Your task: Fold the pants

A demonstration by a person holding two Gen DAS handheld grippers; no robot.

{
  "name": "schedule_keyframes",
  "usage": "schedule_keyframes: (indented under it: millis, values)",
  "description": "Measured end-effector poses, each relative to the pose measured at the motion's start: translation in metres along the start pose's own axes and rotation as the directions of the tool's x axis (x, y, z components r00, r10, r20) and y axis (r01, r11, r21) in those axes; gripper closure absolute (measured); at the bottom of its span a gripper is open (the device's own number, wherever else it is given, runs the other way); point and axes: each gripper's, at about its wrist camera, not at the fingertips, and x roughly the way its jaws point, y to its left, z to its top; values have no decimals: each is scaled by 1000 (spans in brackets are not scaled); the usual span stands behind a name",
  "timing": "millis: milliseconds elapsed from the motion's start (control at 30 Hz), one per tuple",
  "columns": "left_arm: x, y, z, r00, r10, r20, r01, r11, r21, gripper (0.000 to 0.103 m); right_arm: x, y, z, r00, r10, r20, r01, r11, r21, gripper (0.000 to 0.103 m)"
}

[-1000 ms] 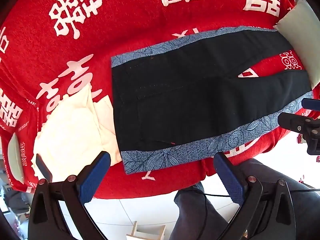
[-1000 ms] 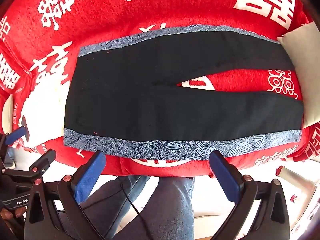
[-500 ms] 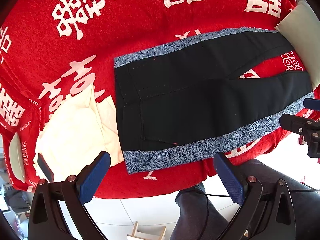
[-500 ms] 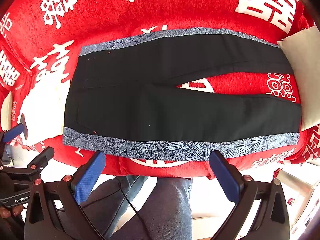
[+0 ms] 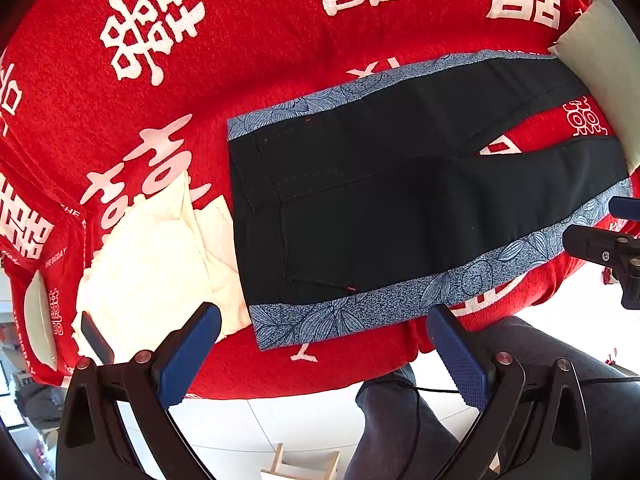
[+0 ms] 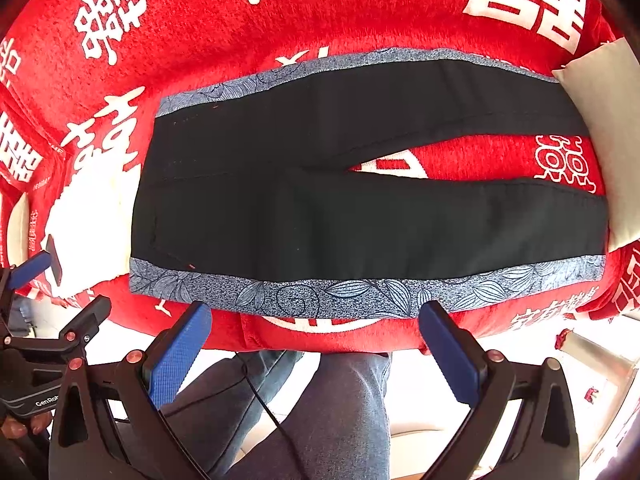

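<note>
Black pants (image 5: pixel 384 208) with blue leaf-patterned side stripes lie flat on a red blanket (image 5: pixel 240 40), waist to the left, legs spread to the right; they also show in the right wrist view (image 6: pixel 340 200). My left gripper (image 5: pixel 324 344) is open and empty, above the near waist corner. My right gripper (image 6: pixel 316 336) is open and empty, above the near stripe at mid-leg. Each gripper shows at the edge of the other's view.
White folded cloth (image 5: pixel 160 256) lies left of the waist with a dark phone (image 5: pixel 96 336) on it. A pale cushion (image 5: pixel 604 64) sits by the leg ends. The blanket's near edge drops to a tiled floor, where the person's jeans-clad legs (image 6: pixel 320 412) stand.
Both grippers have moved slightly nearer the pants; the pants sit a little lower and larger in both views. Both stay open.
</note>
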Motion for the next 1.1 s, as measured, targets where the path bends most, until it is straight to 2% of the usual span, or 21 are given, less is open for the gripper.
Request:
schedule_keyframes:
  millis: [533, 1100]
  values:
    - [6, -2, 4, 1000, 1, -26, -1, 1000, -2, 0, 8, -6, 2, 999, 26, -32, -25, 1000, 14, 0]
    - [24, -19, 15, 992, 0, -123, -2, 1000, -19, 0, 27, -22, 11, 993, 60, -105, -59, 998, 16, 0]
